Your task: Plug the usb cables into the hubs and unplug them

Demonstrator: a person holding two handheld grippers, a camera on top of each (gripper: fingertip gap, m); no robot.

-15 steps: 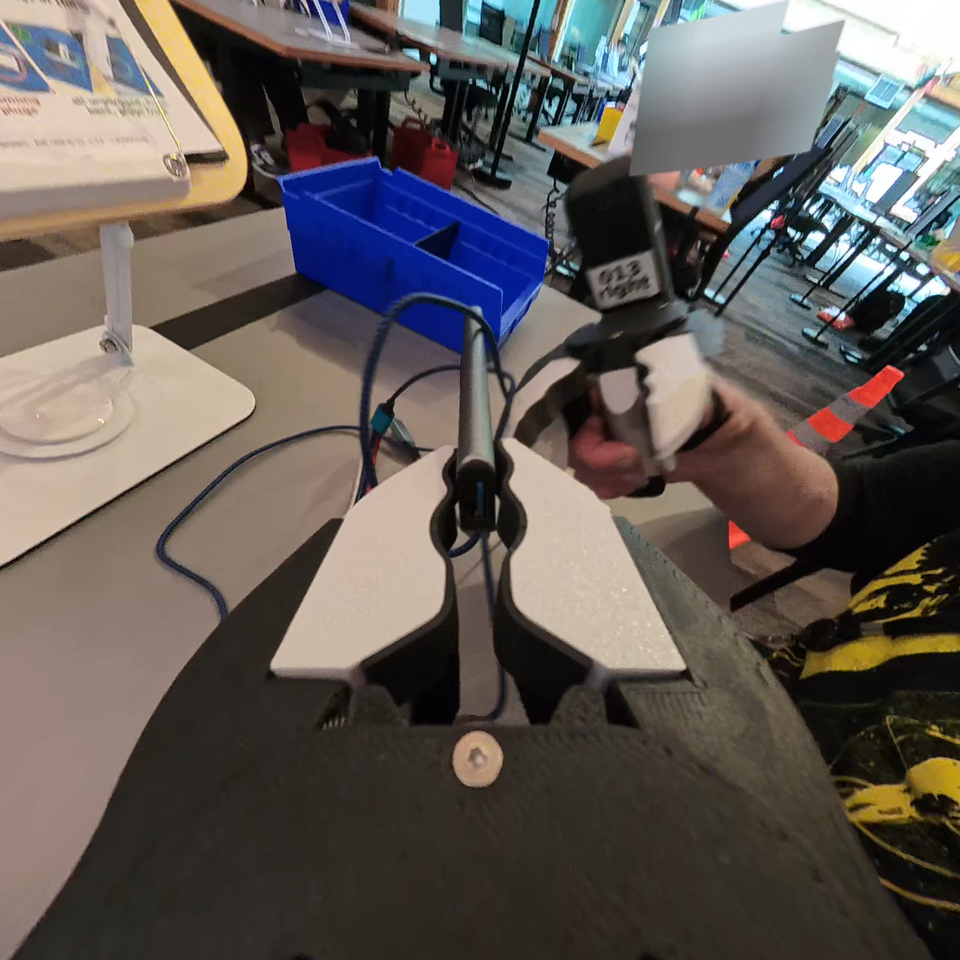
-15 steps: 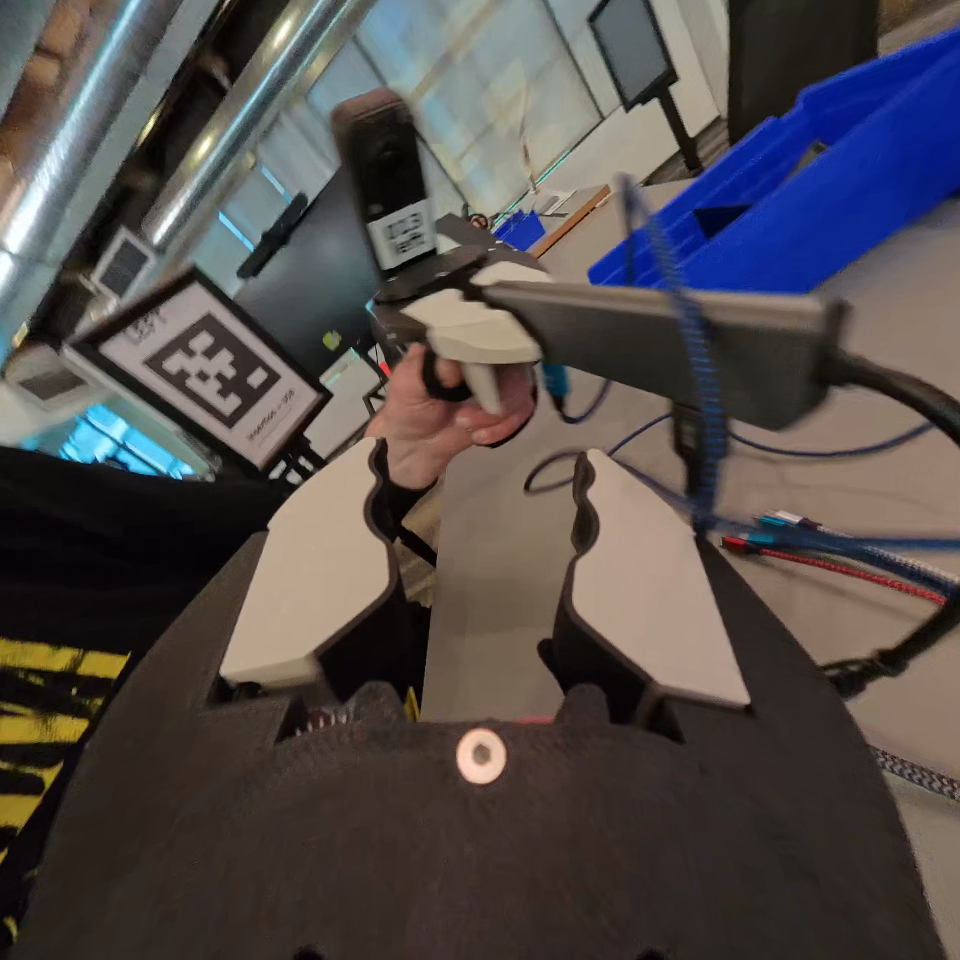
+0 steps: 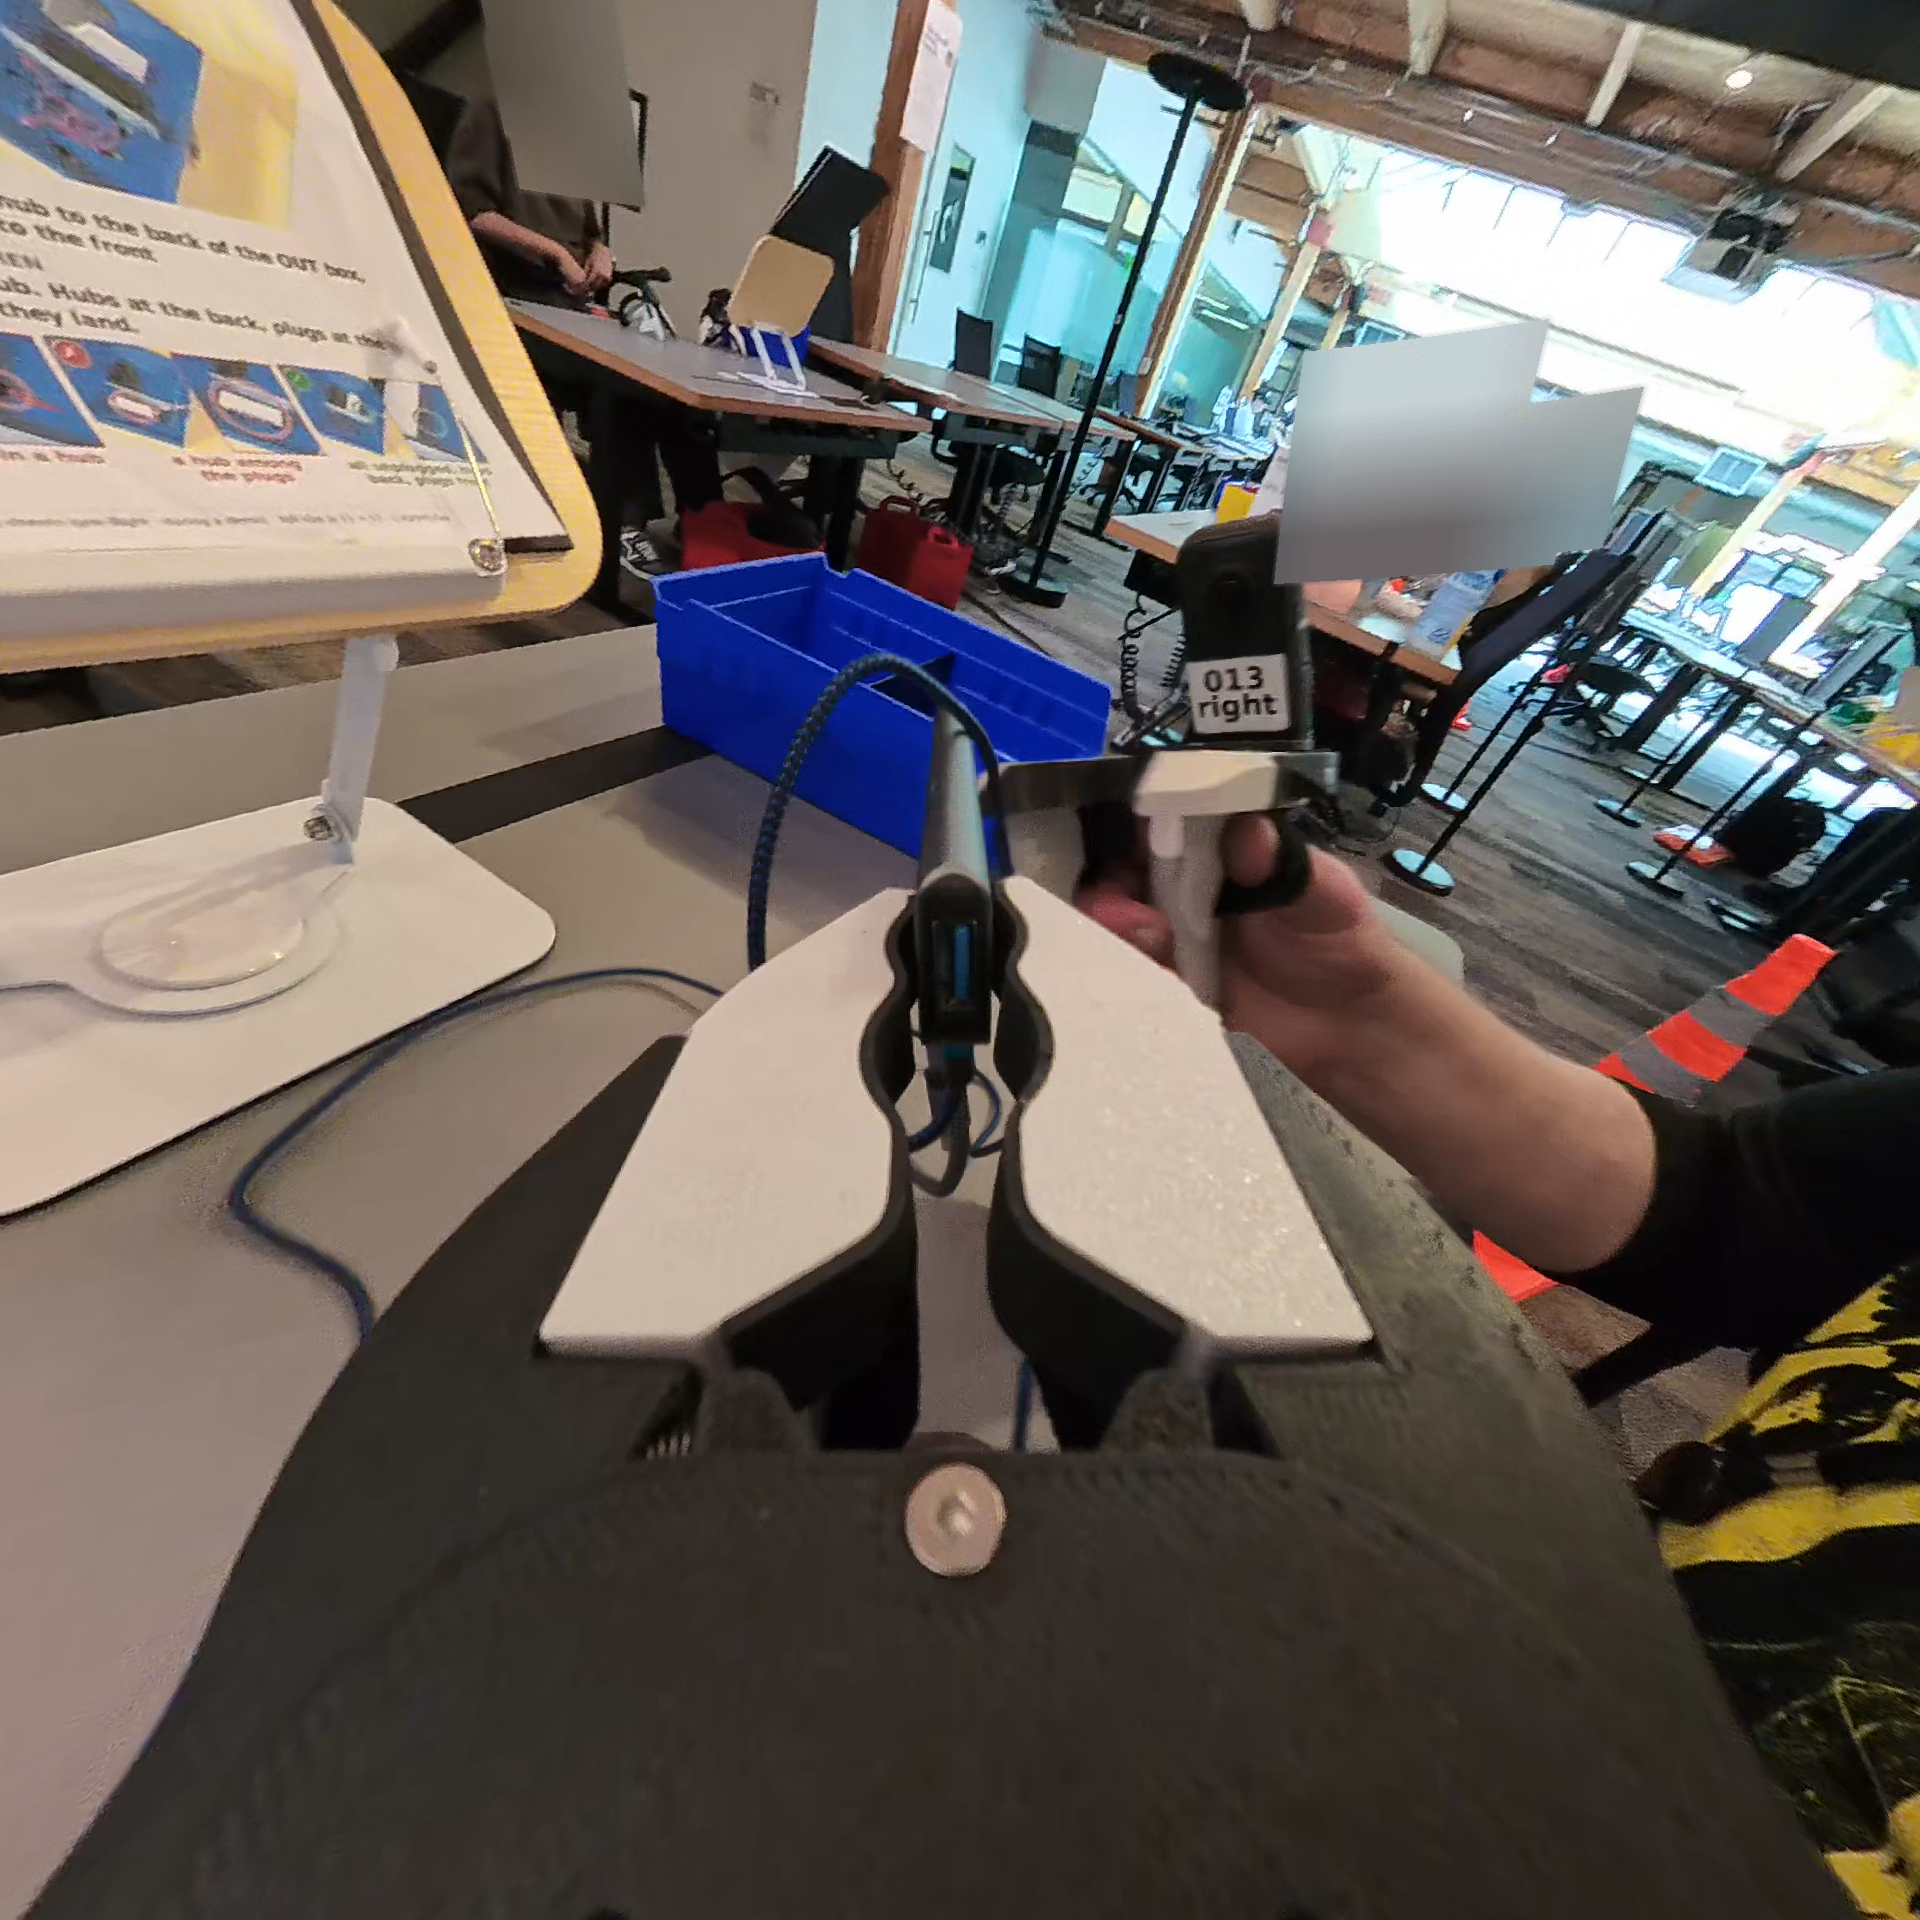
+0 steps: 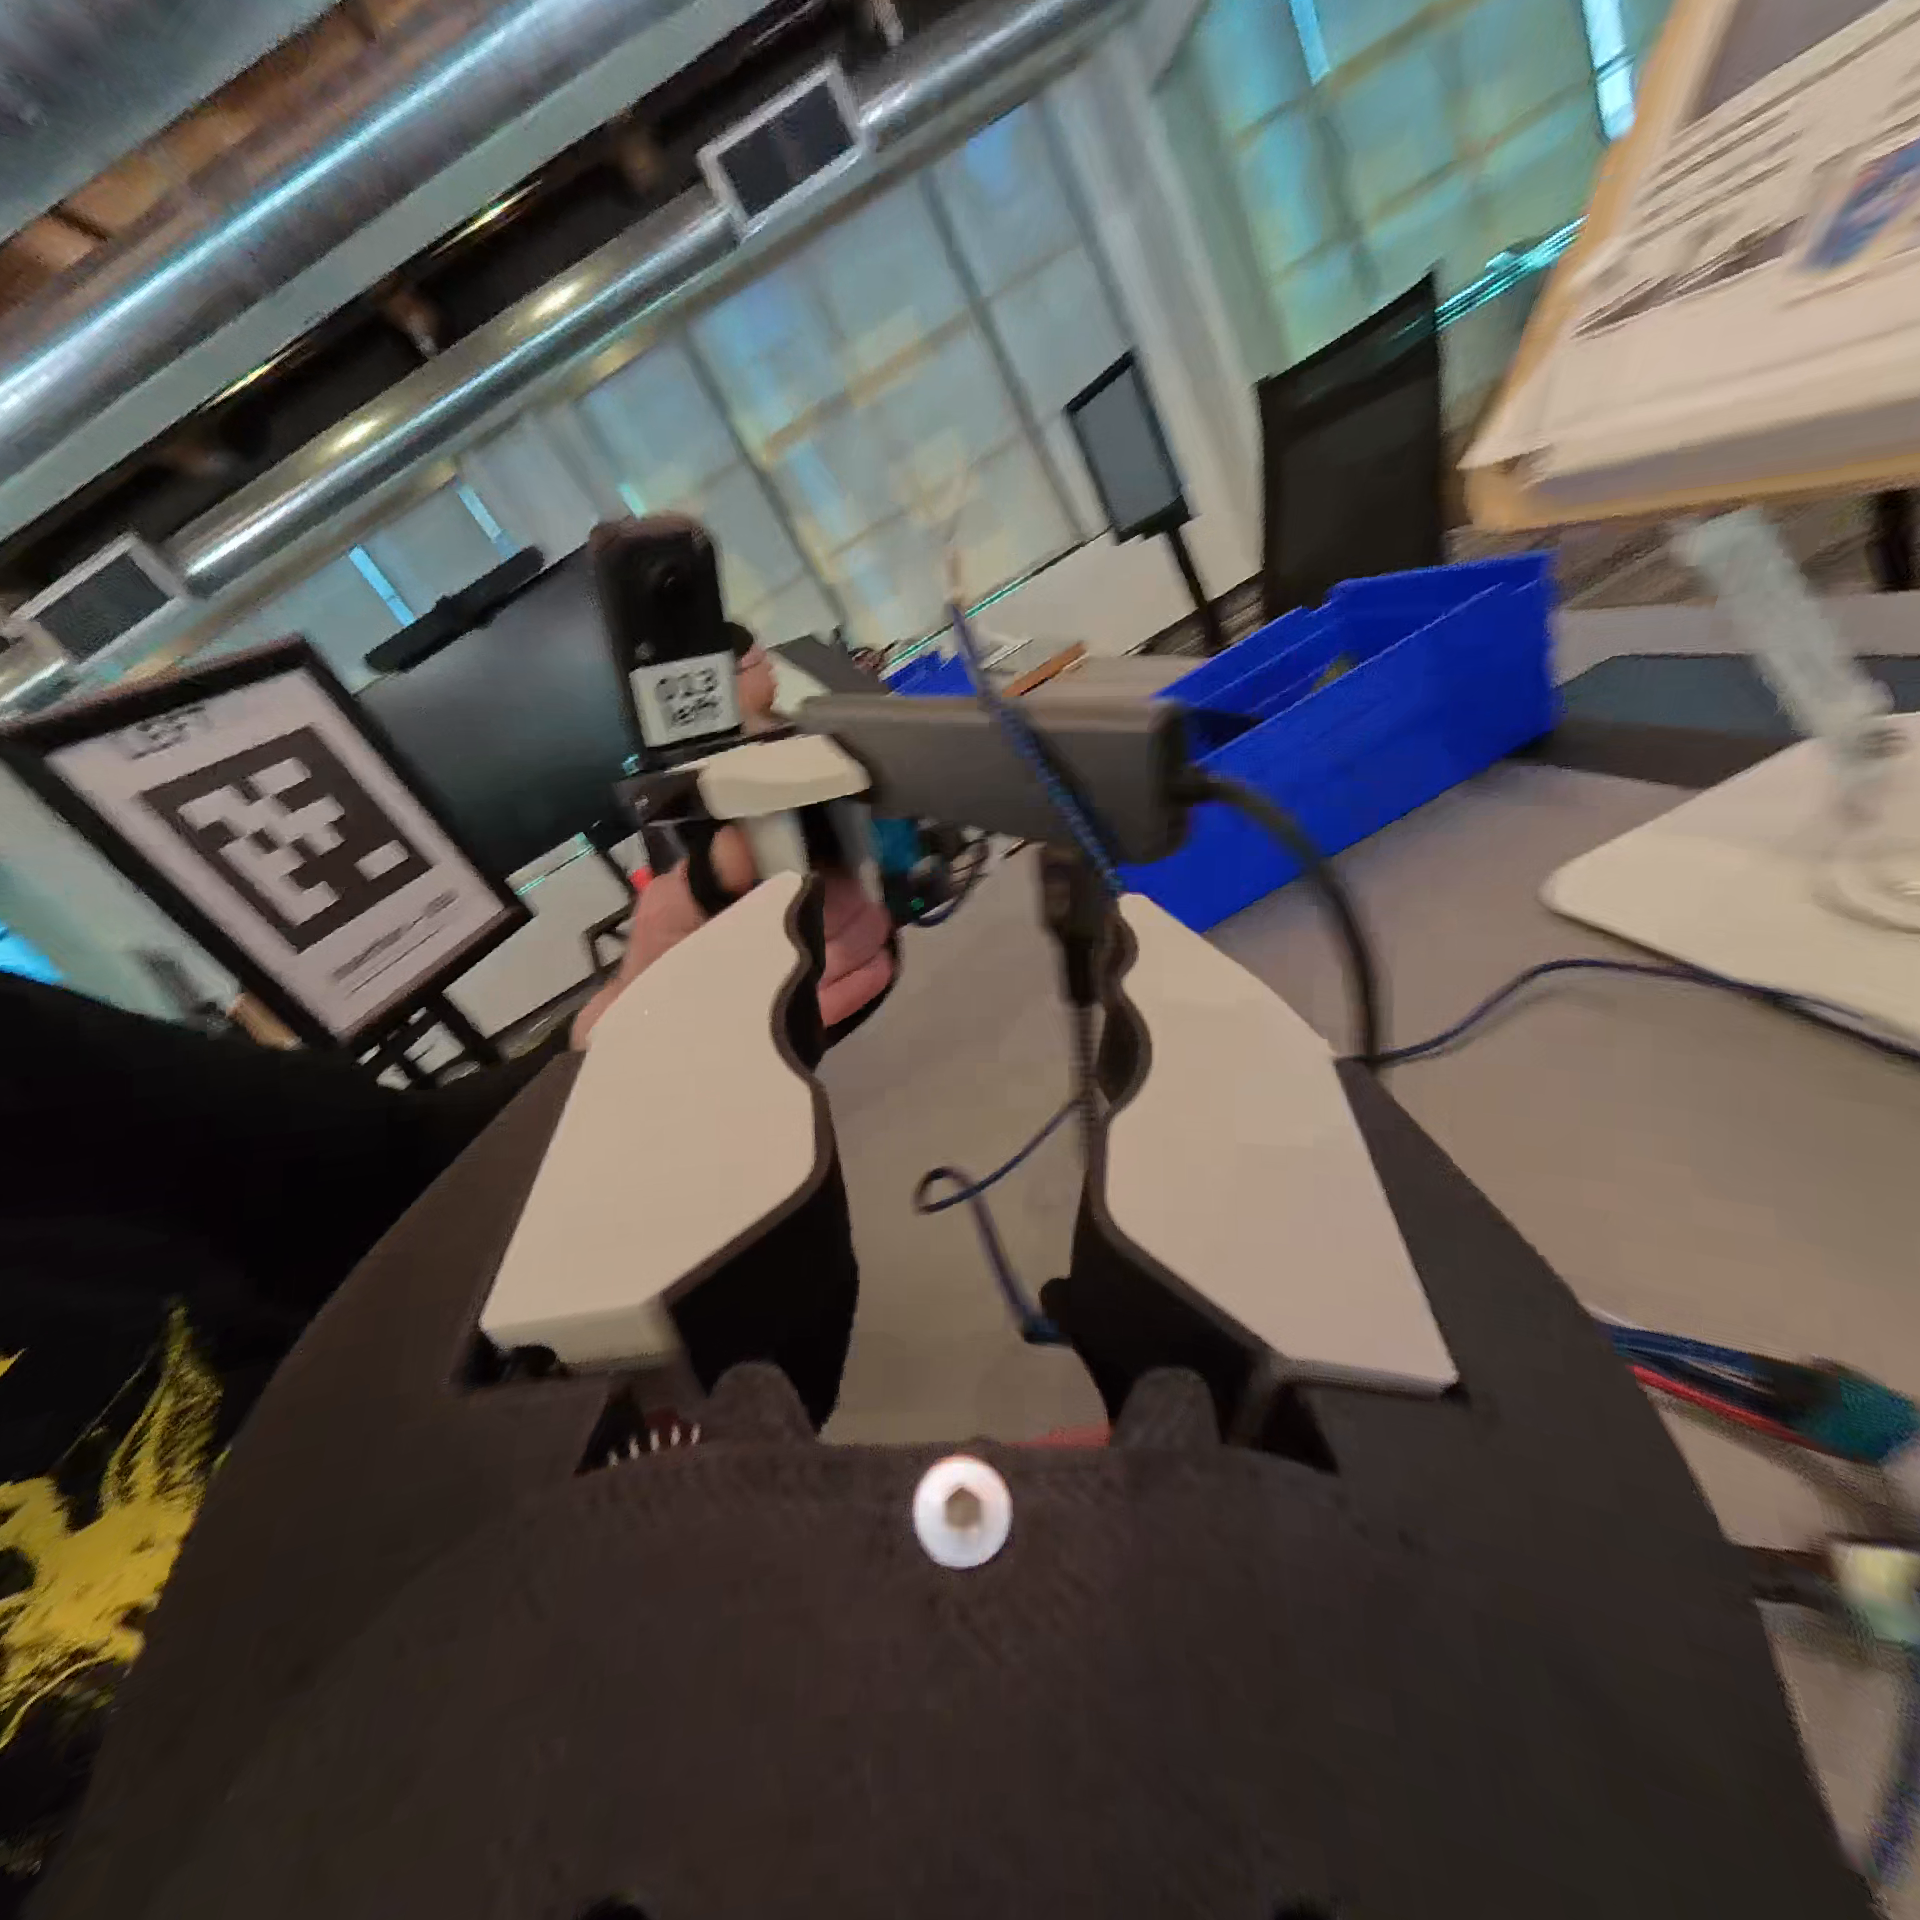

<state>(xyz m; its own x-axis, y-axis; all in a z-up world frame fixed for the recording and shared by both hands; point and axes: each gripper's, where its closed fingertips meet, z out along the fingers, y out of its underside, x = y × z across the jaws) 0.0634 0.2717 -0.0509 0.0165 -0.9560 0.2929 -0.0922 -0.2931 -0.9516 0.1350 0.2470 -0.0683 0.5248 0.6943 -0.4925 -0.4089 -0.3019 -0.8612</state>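
Note:
My left gripper (image 3: 951,935) is shut on the near end of a grey USB hub (image 3: 956,821), held above the table with a blue port facing me. A blue braided cable (image 3: 790,790) loops over the hub. In the right wrist view the hub (image 4: 997,769) lies level, held at its left end by the left gripper (image 4: 790,800). A dark plug (image 4: 1070,914) sits under the hub, against the inner side of one right finger (image 4: 1195,1039). The other finger stands well away from it, so my right gripper (image 4: 966,904) is open.
A blue bin (image 3: 831,686) stands behind the hub. A white stand with an instruction sheet (image 3: 208,312) is at the left, on its base (image 3: 208,935). The hub's black lead (image 4: 1330,883) hangs down. Loose cables (image 4: 1766,1403) lie at the right. A thin blue cable (image 3: 312,1091) crosses the table. The gap from one gripper's tips to the other's is roughly 8 cm.
Both grippers rose and tilted up with the hub. My right gripper's fingers came closer together around the plug but remain apart. The left grasp on the hub is unchanged.

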